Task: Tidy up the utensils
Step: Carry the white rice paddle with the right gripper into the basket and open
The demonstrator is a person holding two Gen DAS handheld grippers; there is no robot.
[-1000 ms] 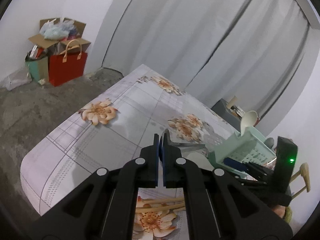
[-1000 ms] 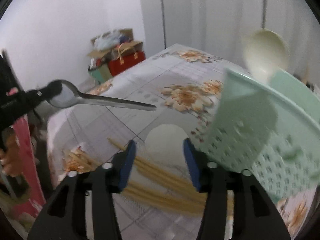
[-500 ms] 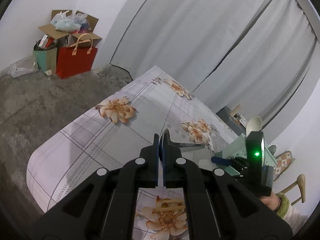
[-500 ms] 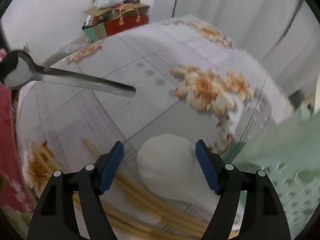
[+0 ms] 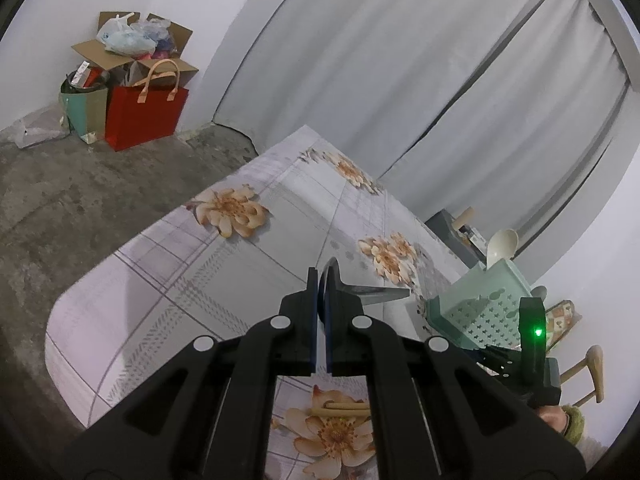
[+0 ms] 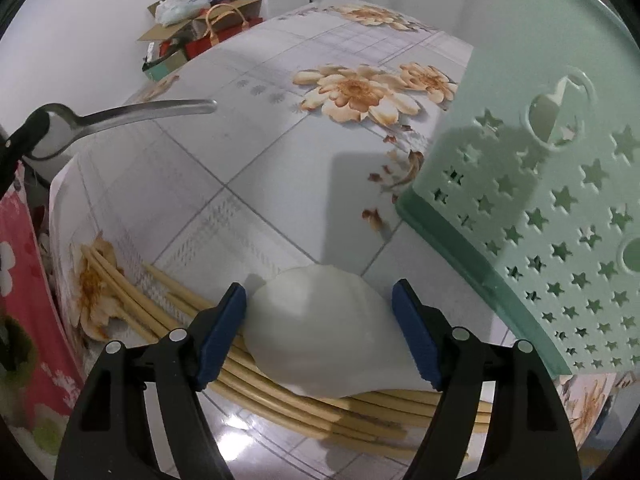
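A metal spoon is pinched by its bowl in the left hand-held gripper, while only the right wrist view shows the spread right hand-held gripper flanking a white spoon lying on chopsticks on the worktop beside the green basket.

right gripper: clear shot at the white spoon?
Probably yes. The right gripper is open, its pads flank the white spoon lying on the chopsticks, and nothing sits between them; the basket stands clear alongside.
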